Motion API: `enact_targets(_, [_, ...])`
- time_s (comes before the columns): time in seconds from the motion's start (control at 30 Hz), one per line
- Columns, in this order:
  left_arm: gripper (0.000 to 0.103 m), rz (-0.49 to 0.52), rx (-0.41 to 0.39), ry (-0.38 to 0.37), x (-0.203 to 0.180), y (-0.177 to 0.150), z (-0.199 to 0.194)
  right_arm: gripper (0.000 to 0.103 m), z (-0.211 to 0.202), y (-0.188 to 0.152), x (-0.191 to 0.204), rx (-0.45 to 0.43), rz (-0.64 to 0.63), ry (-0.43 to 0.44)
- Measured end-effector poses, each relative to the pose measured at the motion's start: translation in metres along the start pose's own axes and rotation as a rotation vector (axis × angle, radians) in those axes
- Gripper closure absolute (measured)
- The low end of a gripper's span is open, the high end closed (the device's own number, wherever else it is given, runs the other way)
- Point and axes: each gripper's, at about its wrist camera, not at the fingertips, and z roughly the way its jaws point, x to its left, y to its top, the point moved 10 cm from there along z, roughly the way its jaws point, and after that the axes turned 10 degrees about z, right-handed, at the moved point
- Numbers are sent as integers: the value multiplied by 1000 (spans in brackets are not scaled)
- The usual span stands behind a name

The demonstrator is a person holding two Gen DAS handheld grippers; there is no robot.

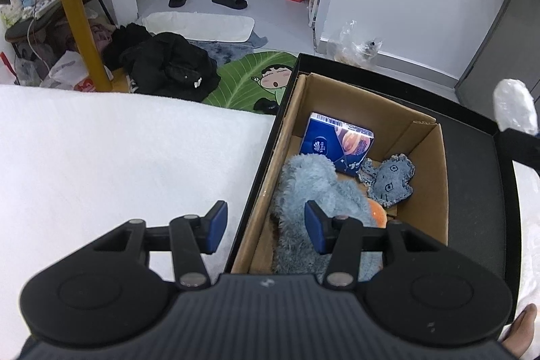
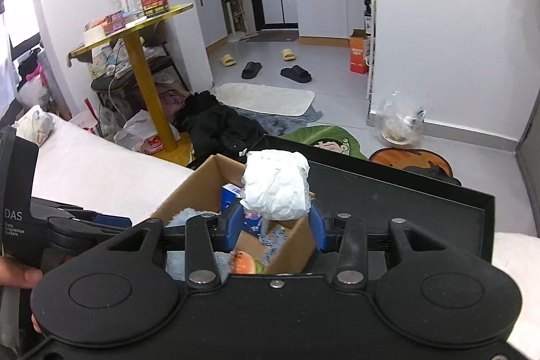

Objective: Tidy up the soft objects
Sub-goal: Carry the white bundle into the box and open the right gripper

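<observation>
A cardboard box (image 1: 425,191) sits inside a black tray (image 1: 479,164) on a white bed. It holds a fluffy blue-grey plush (image 1: 303,188), a blue tissue pack (image 1: 337,142), a small denim toy (image 1: 391,179) and an orange soft item (image 1: 376,211). My left gripper (image 1: 265,226) is open and empty, straddling the box's left wall. My right gripper (image 2: 275,225) is shut on a white plastic-wrapped soft bundle (image 2: 275,188) and holds it above the box (image 2: 199,177). That bundle also shows at the right edge of the left wrist view (image 1: 514,107).
White bedding (image 1: 118,157) lies left of the tray. On the floor beyond are black clothes (image 1: 168,63), a green leaf mat (image 1: 256,76), slippers (image 1: 229,0) and a yellow table leg (image 1: 81,19). A plastic bag (image 2: 401,123) stands by the wall.
</observation>
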Motion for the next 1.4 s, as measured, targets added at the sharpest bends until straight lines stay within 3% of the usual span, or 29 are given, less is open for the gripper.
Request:
enact_targets(0.3, [54, -29, 20, -29, 6, -4, 6, 61, 27, -5, 27, 51, -51, -22])
enact_targets(0.37, [55, -38, 27, -31, 7, -5, 8, 56, 35, -8, 30, 70, -53, -34])
enact_targets(0.47, [68, -60, 31, -14, 14, -5, 11, 40, 44, -15, 32, 101, -49, -35])
enact_targets(0.5, [82, -60, 35, -19, 14, -5, 12, 38, 46, -17, 32, 109, -47, -39])
enact_targets(0.57, [91, -60, 40, -38, 13, -6, 14, 33, 47, -21, 32, 121, -44, -52])
enact_targets(0.83, [91, -58, 22, -33, 10, -5, 14, 25, 22, -28, 9, 121, 26, -76])
enact_targets(1.0, [91, -60, 22, -44, 10, -5, 13, 20, 0, -33, -9, 108, 136, -97])
enact_targets(1.23, [92, -18, 39, -49, 1, -2, 14, 19, -26, -46, -35, 64, 255, -136])
enact_targets(1.4, [91, -50, 77, -76, 4, -7, 15, 19, -43, -55, -47, 43, 324, -144])
